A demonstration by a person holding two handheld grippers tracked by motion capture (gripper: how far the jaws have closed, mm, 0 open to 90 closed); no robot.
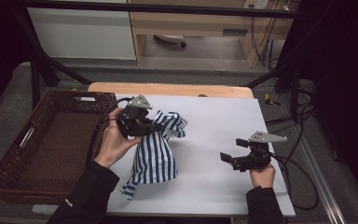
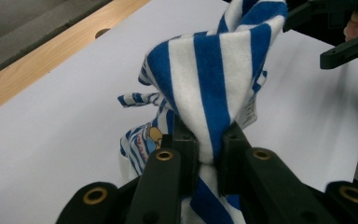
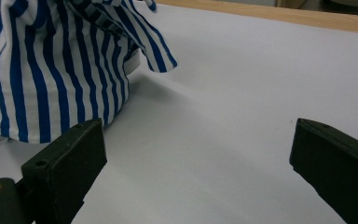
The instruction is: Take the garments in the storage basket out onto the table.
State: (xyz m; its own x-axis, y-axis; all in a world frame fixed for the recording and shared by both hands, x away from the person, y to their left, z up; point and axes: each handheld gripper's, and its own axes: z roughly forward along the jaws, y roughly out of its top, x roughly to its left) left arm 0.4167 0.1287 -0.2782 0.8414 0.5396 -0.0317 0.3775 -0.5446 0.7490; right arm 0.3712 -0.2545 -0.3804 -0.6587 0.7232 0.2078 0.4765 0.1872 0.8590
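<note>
High view showed the striped garment [image 1: 154, 154] hanging from the clenched left gripper [image 1: 154, 126], well left of the empty, wide-open right gripper [image 1: 230, 155].

Dim room, light falling mainly on a white table top [image 1: 223, 140] with a wooden strip [image 1: 168, 88] along its far edge. Left of the table, a brown wicker basket [image 1: 9, 163] touching its side. Beyond the table, grey floor [image 1: 168, 65], a white cabinet [image 1: 81, 32] and a light wooden desk [image 1: 191, 21]. Right of the table, black cables [image 1: 303, 116] across the floor. Black frame bars [image 1: 168, 8] above the table's far side.
</note>
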